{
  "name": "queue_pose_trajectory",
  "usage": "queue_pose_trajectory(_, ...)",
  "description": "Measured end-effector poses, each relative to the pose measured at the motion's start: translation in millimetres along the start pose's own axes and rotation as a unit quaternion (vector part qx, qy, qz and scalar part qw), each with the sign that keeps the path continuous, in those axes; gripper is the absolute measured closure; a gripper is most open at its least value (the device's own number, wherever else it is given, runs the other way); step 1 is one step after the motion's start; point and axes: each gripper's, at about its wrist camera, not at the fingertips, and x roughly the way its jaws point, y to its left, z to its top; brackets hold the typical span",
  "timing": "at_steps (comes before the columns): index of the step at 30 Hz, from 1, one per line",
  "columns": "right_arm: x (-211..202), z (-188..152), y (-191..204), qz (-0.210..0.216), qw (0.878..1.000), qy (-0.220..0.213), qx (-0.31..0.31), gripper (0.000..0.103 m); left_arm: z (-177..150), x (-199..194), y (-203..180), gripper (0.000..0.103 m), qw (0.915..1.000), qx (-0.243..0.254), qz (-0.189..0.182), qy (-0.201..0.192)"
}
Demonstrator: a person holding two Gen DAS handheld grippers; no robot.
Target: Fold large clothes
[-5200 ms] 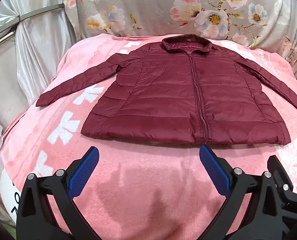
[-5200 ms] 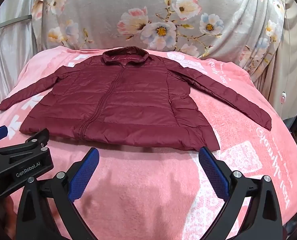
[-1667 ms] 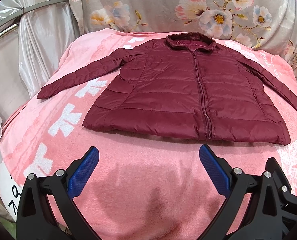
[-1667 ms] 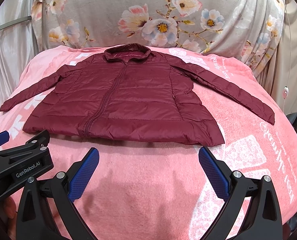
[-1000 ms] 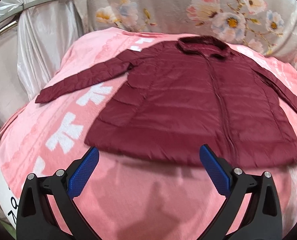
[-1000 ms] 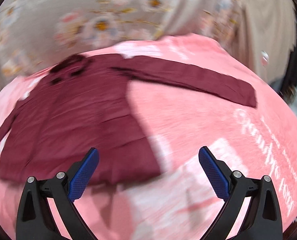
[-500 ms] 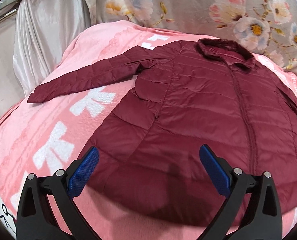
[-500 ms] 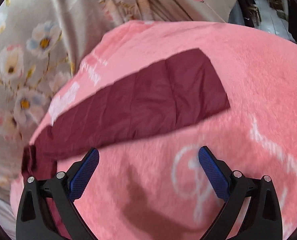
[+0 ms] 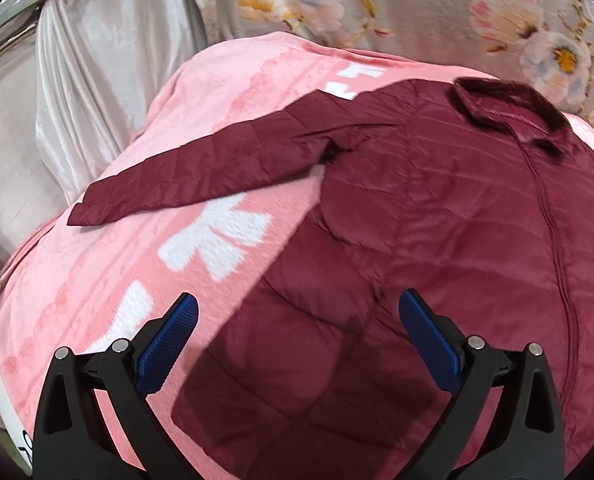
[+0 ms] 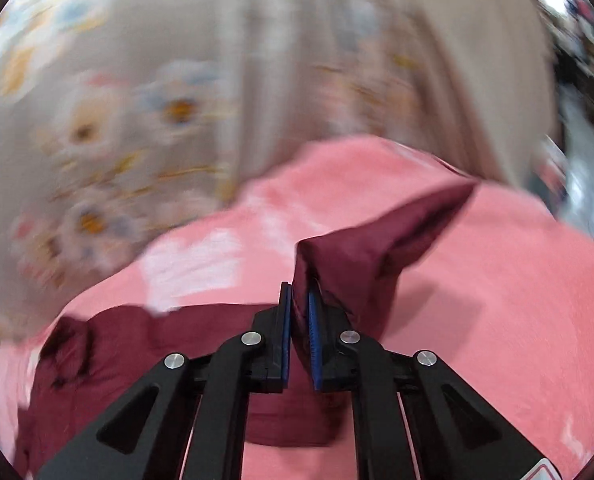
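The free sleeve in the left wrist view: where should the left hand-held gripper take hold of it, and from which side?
Probably at the cuff of the free sleeve, approached from the outer end along the sleeve's length. The sleeve lies flat and straight on the pink blanket, and the cuff is its thin free edge. The left hand-held gripper is open above the jacket hem.

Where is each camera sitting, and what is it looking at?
Left wrist camera: rides on the left tongs, looking down over the dark red jacket on the pink blanket; its open blue-padded fingers show.
Right wrist camera: rides on the right tongs, facing the flowered curtain; its closing fingers pinch the jacket's sleeve.
Both share: the jacket, the pink blanket, the flowered curtain.
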Motion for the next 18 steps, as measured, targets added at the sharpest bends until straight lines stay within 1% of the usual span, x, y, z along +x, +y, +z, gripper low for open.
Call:
queue_pose_trajectory(1,1.7,3.4,28.2,0.027,0.999,-0.001,-0.025,0.095,1.8,2.9,3.1,0.005,1.0,-0.007,0.003,0.002)
queue_pose_trajectory(2,2.6,4.3,67.9,0.072,0.996,0.004,-0.056,0.095,2.6,5.4,5.4,0.005,0.9999,-0.011,0.005,0.004)
queue_pose_trajectory(3,4.1,0.6,107.6,0.113,0.99,0.013,-0.087,0.095,2.8,8.8,8.7,0.005,0.9998,-0.017,0.007,0.007)
queue_pose_trajectory(5,6.8,-14.2,164.7,0.161,0.977,0.027,-0.136,0.095,1.5,13.7,13.1,0.005,0.9996,-0.023,0.01,0.013)
queue_pose_trajectory(7,8.8,-45.8,233.0,0.217,0.955,0.054,-0.192,0.095,-2.2,19.0,17.7,0.005,0.9994,-0.025,0.011,0.02)
queue_pose_trajectory(8,10.7,-62.4,259.2,0.238,0.945,0.07,-0.213,0.095,-4.1,22.0,19.5,0.005,0.9993,-0.024,0.011,0.024)
queue_pose_trajectory(9,13.2,-74.2,276.7,0.252,0.937,0.082,-0.225,0.095,-6.5,25.4,21.3,0.005,0.9993,-0.023,0.012,0.029)
queue_pose_trajectory(11,19.0,-108.0,315.8,0.286,0.917,0.118,-0.252,0.095,-10.6,30.5,23.6,0.005,0.9991,-0.021,0.009,0.036)
queue_pose_trajectory(13,17.3,-143.2,341.7,0.304,0.899,0.148,-0.277,0.095,-14.8,35.3,26.2,0.005,0.9989,-0.018,0.002,0.043)
queue_pose_trajectory(15,17.5,-170.0,359.9,0.313,0.884,0.172,-0.3,0.095,-17.1,38.0,28.1,0.005,0.9987,-0.019,-0.01,0.047)
queue_pose_trajectory(16,17.8,-185.4,372.4,0.318,0.875,0.188,-0.314,0.095,-17.5,38.3,28.7,0.005,0.9986,-0.02,-0.014,0.047)
queue_pose_trajectory(17,17.9,-196.8,377.9,0.321,0.867,0.2,-0.323,0.094,-17.2,38.9,29.4,0.005,0.9984,-0.021,-0.021,0.047)
queue_pose_trajectory(18,12.6,-208.6,379.2,0.322,0.863,0.206,-0.331,0.092,-16.6,39.2,29.8,0.005,0.998,-0.023,-0.031,0.049)
